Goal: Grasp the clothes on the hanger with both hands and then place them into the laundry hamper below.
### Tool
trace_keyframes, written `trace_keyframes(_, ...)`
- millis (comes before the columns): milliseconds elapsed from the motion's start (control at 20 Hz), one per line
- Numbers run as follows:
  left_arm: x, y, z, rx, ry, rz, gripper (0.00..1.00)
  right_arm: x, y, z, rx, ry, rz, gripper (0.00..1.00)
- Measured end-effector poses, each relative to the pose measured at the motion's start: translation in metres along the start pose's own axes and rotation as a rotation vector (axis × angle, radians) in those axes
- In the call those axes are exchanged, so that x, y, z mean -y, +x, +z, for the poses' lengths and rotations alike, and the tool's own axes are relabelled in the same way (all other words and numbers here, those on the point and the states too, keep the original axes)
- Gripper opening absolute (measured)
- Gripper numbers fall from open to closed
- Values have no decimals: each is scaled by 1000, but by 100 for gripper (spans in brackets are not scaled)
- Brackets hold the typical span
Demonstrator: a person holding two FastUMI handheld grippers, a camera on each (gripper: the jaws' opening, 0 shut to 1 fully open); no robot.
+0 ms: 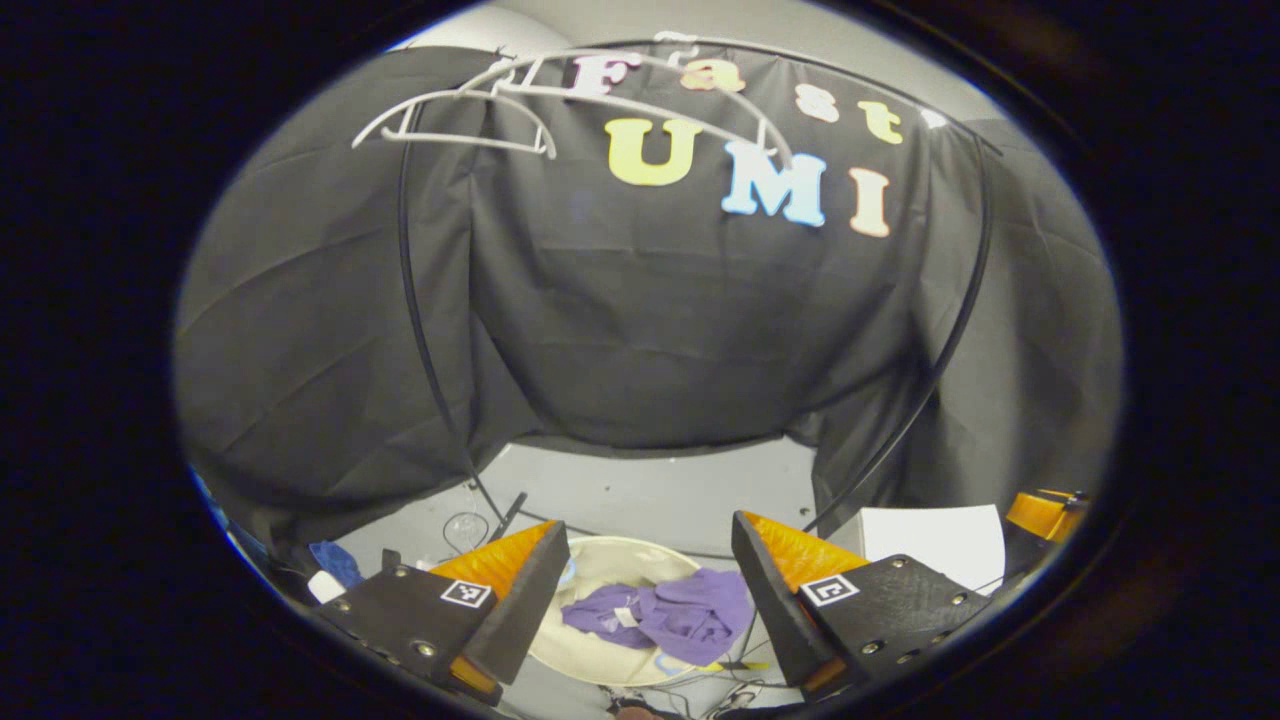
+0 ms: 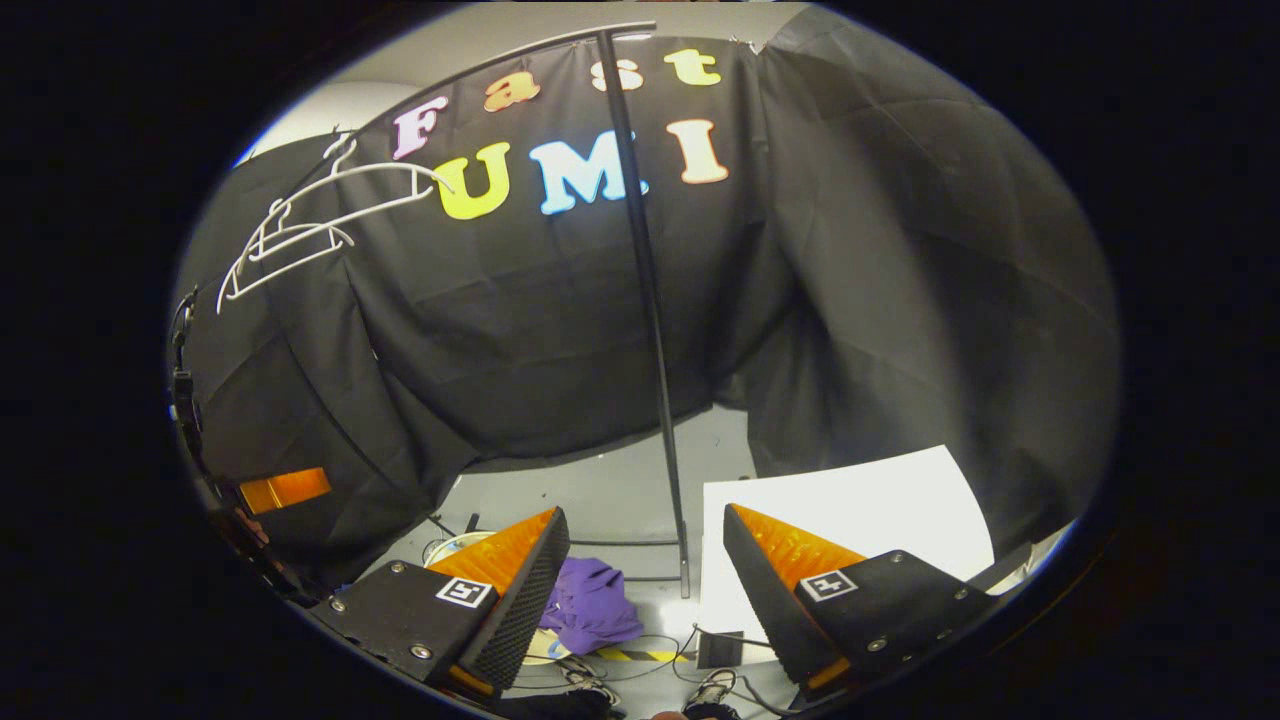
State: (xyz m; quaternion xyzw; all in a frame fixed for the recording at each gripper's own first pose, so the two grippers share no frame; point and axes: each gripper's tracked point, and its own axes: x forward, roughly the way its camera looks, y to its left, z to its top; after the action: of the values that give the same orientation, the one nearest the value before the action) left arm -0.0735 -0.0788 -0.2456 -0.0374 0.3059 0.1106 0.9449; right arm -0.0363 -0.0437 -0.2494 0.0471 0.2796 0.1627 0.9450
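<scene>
A purple garment [image 1: 670, 615] lies crumpled inside the round pale laundry hamper [image 1: 620, 560] on the floor, below and between the fingers of my left gripper [image 1: 650, 580], which is open and holds nothing. In the right gripper view the same purple garment [image 2: 592, 605] shows just right of the left finger of my right gripper [image 2: 645, 560], also open with nothing in it. Bare white hangers [image 1: 470, 110] hang from the black rack's top rail at upper left; the hangers [image 2: 300, 225] carry no clothes.
A black rack pole [image 2: 650, 330] stands upright in front of the black cloth wall. A white sheet [image 2: 850, 520] lies on the grey floor to the right. Cables [image 2: 640, 650] trail on the floor near the hamper. The other gripper [image 2: 285, 490] shows at far left.
</scene>
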Motion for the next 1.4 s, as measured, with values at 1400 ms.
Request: trace_keyframes(1400, -39, -193, 252, 701, -35, -80, 99, 19, -138, 220, 621, -12, -195, 95)
